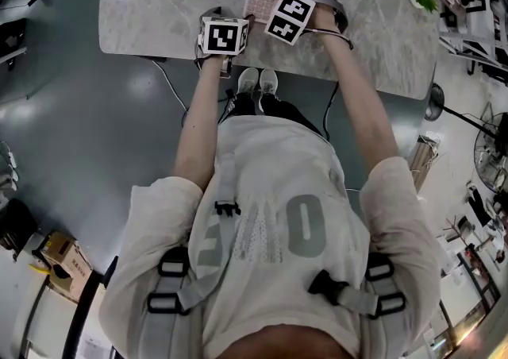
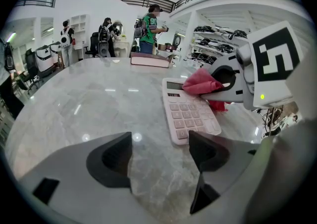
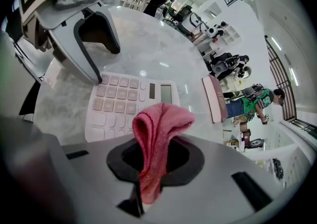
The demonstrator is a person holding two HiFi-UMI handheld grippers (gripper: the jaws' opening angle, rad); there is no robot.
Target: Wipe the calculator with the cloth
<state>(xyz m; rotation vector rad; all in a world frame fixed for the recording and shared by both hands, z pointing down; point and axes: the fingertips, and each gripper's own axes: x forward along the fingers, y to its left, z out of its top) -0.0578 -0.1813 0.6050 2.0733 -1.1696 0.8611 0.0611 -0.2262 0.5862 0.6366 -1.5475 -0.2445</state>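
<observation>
At the left: left gripper point(image 2: 161, 156), low over the grey marble tabletop point(image 2: 84, 109), tongs spread wide, nothing but bare stone between. Sets one jaw tip against, or just beside, the near corner of the pale pink calculator point(image 2: 190, 114), probably to pin that light body against sliding under a wipe. Further right: right gripper point(image 3: 156, 163), tongs pinched tight on a folded pink-red cloth point(image 3: 159, 124), a soft loop bulging forward past the tips. Hangs that loop over the calculator's display end; grazing or just above, hard to tell. Likely held so for cloth, not hard plastic, to meet the surface. Beyond, a dark red book point(image 2: 148, 60), well clear.
</observation>
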